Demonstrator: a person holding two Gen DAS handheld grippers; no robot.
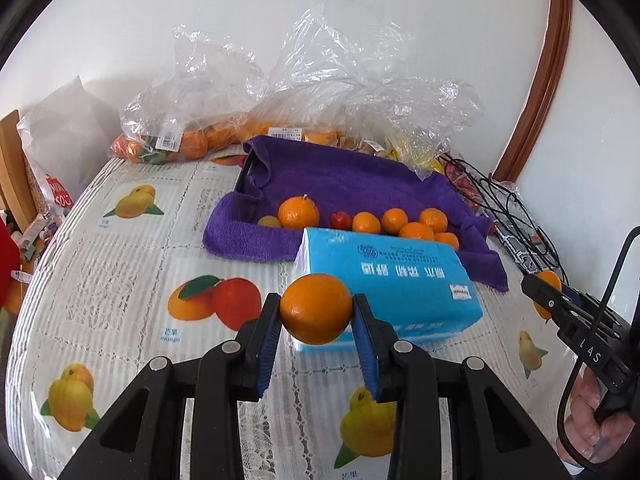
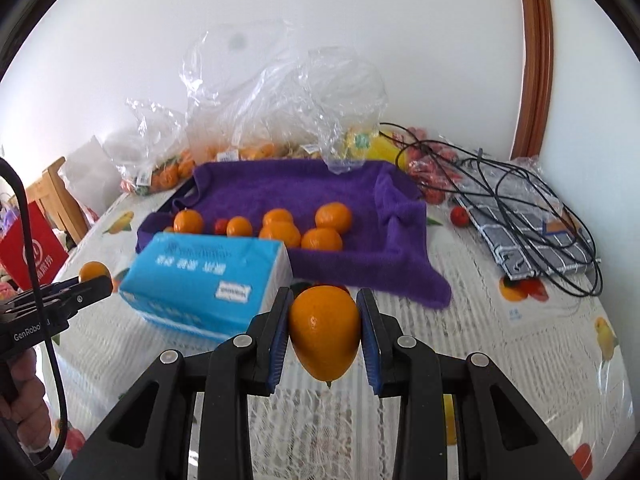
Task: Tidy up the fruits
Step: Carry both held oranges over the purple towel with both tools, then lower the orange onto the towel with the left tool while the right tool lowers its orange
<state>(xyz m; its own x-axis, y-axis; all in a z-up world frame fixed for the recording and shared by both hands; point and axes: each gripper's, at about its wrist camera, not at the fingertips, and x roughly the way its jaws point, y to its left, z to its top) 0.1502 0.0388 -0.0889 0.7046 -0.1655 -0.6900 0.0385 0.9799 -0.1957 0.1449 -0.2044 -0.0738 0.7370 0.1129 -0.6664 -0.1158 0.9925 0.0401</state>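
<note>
My left gripper (image 1: 316, 312) is shut on an orange (image 1: 315, 308) and holds it above the tablecloth, in front of a blue tissue pack (image 1: 392, 284). My right gripper (image 2: 324, 328) is shut on another orange (image 2: 324, 332), also held above the table. A tray lined with a purple towel (image 1: 344, 172) lies behind the tissue pack and holds several oranges (image 1: 299, 212) and a small red fruit (image 1: 341, 220). In the right wrist view the same tray (image 2: 280, 188) holds several oranges (image 2: 333, 216). The other gripper shows at each view's edge, the right one (image 1: 552, 300) and the left one (image 2: 94, 280).
Clear plastic bags of fruit (image 1: 188, 140) lie along the wall behind the tray. Black cables (image 2: 520, 208) and a checked cloth (image 2: 528, 240) lie at the right. A small red fruit (image 2: 459, 215) sits loose by the cloth. A red bag (image 2: 28, 248) and wooden chair (image 2: 56, 192) stand left.
</note>
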